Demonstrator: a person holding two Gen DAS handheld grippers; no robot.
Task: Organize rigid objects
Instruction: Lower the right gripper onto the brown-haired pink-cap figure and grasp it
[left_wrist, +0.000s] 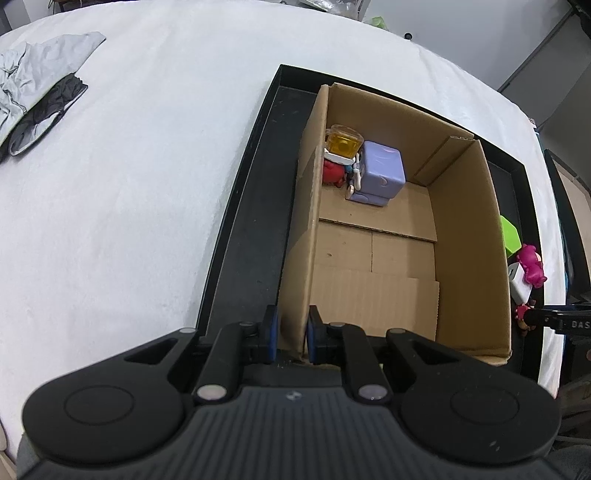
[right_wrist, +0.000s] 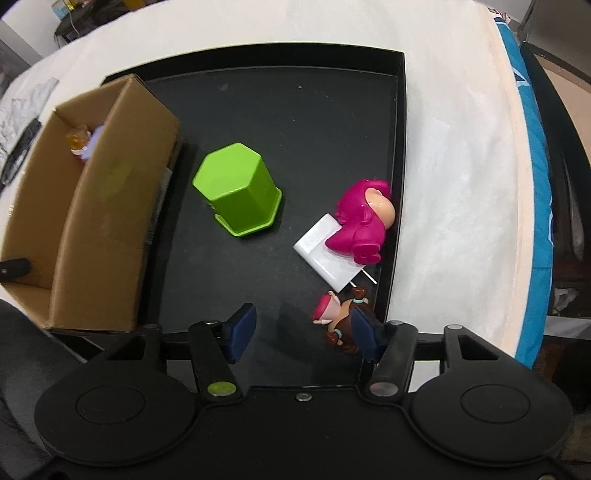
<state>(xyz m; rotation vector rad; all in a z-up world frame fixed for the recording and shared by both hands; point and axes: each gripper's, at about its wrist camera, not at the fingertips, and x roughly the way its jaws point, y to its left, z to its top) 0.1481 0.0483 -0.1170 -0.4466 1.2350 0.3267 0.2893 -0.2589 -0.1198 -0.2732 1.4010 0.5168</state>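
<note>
The left wrist camera looks steeply down along its fingers from close above the near wall of the cardboard box (left_wrist: 376, 236), with the black tray (left_wrist: 247, 206) running toward 12 o'clock. The right wrist camera looks down from close above the tray's open floor (right_wrist: 295, 122), the box (right_wrist: 99, 206) at 9 o'clock. Both views share box, tray and green hexagonal container (left_wrist: 509, 236) (right_wrist: 236, 188).

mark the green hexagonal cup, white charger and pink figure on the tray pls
green hexagonal cup (right_wrist: 236, 192), right wrist view, upturned base.
white charger (right_wrist: 328, 258), right wrist view, flat top face.
pink figure (right_wrist: 360, 221), right wrist view, its body.
</note>
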